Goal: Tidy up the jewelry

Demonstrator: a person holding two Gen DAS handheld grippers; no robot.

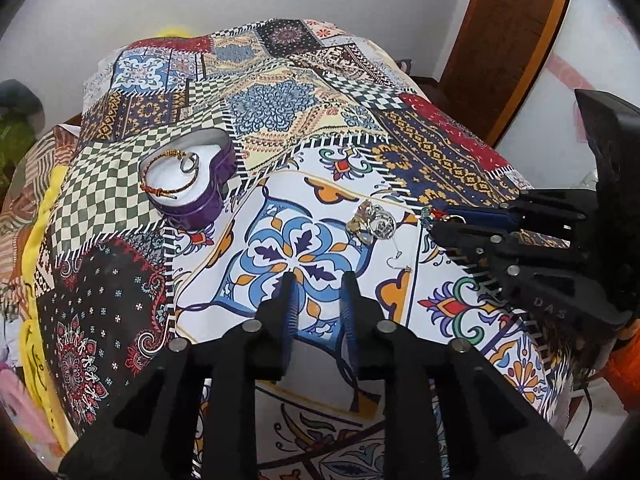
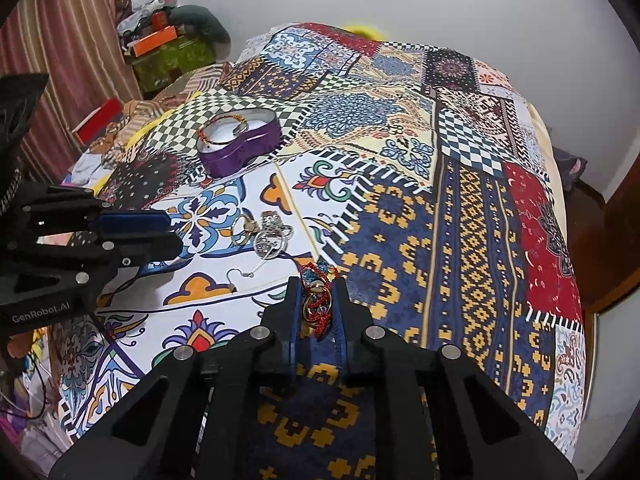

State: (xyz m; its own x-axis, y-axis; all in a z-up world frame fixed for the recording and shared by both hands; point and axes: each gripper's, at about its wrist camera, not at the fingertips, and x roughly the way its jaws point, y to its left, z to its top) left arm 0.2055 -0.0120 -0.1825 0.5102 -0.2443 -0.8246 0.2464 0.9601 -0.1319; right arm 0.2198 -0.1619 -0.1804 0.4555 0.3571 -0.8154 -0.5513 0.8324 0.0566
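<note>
Right gripper [image 2: 318,300] is clenched on a red-thread bracelet [image 2: 316,306] with a gold ring on it, well short of the purple heart tin [image 2: 240,142]. I'd lift it clear of the patchwork cover [image 2: 460,208] first so the dangling threads don't snag, then carry it over the tin's open top. Left gripper [image 1: 318,292] is slack, nothing in it, also on the near side of the tin, with the little pile of rings [image 1: 372,222] between.

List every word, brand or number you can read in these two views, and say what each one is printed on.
"GenRobot.AI": white letters on the black body of the left gripper, seen in the right wrist view.
"DAS": raised letters on the black body of the right gripper, seen in the left wrist view; possibly only part of a longer word.
The purple tin and the patchwork bedspread show no readable text.
</note>
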